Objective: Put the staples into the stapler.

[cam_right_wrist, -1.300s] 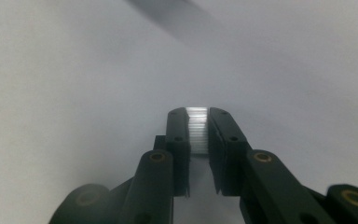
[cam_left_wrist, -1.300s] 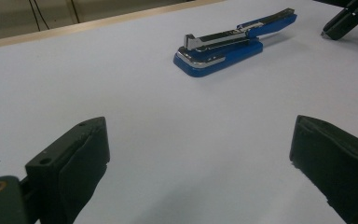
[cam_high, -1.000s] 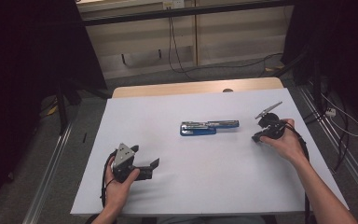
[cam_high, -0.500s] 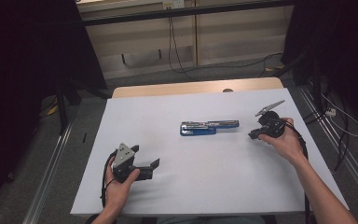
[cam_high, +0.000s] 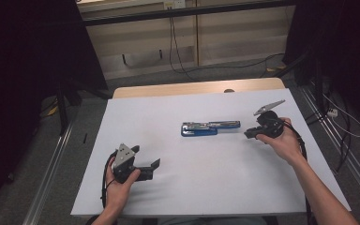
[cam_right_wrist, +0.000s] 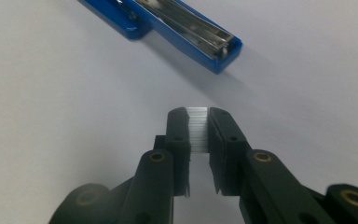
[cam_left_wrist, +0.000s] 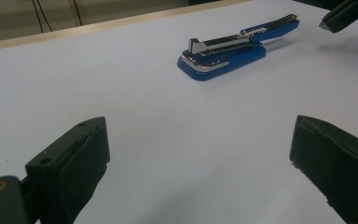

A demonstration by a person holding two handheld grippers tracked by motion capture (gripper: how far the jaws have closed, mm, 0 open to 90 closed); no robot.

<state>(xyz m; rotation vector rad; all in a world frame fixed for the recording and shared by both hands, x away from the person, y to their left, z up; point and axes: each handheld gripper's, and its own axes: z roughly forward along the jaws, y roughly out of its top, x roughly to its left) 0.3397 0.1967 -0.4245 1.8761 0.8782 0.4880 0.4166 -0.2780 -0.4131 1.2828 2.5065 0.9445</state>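
A white sheet [cam_high: 201, 187] covered the table, with a strip of bare wooden edge [cam_high: 197, 88] showing along the side away from the person. Beyond it stood pale cabinet panels [cam_high: 215, 37] and dark cables trailed over a grey floor [cam_high: 42, 187].

The left gripper [cam_high: 147, 168] lay low on the sheet near the person, held in the left hand [cam_high: 119, 185], its jaws spread wide with nothing between them. The blue stapler [cam_high: 209, 128] lay ahead of those jaws and well apart from them, swung open — its metal staple channel exposed.

The right gripper [cam_high: 249, 134] was held in the right hand [cam_high: 281, 140] with its grey plate tilted upward, tips pointing at the stapler's far arm and near it without touching. In the right gripper view the right gripper [cam_right_wrist: 198, 121] was closed narrowly on a strip of staples [cam_right_wrist: 197, 128], clamped between the pads just short of the stapler [cam_right_wrist: 186, 32].

From above, the staples were too small to make out — and the stapler's hinge end was cut off in the right gripper view.
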